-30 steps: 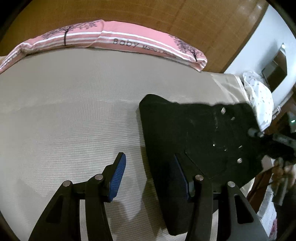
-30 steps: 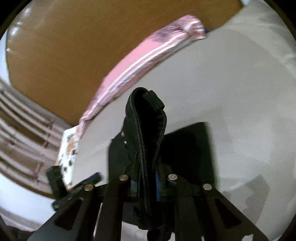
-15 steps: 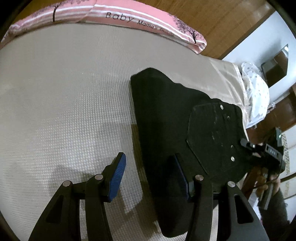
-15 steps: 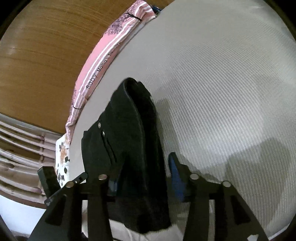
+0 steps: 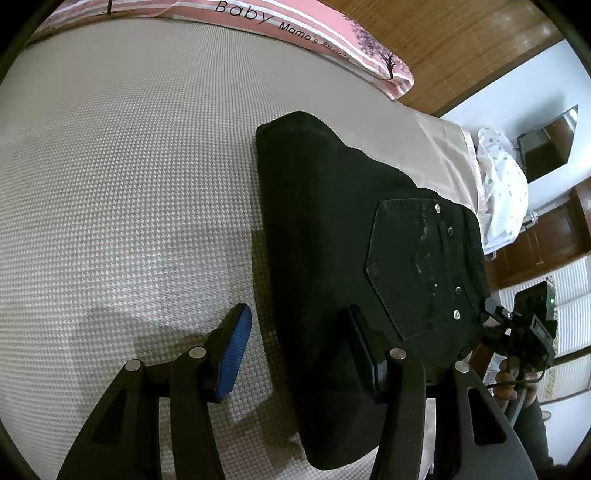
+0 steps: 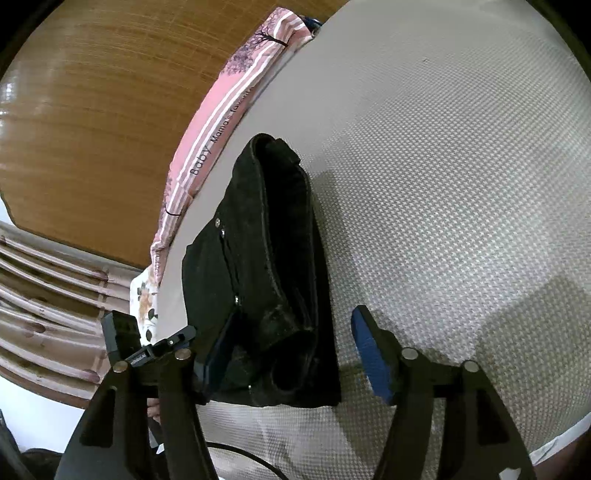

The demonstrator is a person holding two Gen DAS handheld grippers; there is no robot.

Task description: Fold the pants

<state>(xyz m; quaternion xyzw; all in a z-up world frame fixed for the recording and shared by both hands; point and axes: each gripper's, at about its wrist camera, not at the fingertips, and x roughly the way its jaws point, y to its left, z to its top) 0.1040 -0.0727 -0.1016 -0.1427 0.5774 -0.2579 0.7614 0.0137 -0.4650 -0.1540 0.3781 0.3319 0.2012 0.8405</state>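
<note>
The black pants (image 5: 332, 236) lie folded into a compact stack on the beige mattress (image 5: 129, 184), back pocket with rivets facing up. My left gripper (image 5: 299, 347) is open, its right finger over the stack's near edge, its left finger over bare mattress. In the right wrist view the folded pants (image 6: 266, 266) lie flat with layered edges toward me. My right gripper (image 6: 291, 347) is open, straddling the stack's near end, holding nothing. The right gripper also shows in the left wrist view (image 5: 524, 325) at the stack's far side.
A pink striped pillow (image 5: 295, 26) lies along the wooden headboard (image 6: 92, 110). A white spotted cloth (image 5: 502, 192) sits past the mattress's right edge. The mattress edge runs close below my right gripper (image 6: 258, 443).
My right gripper opened and let go of the pants, which dropped from upright to flat on the mattress. My left gripper moved closer over the stack, still open.
</note>
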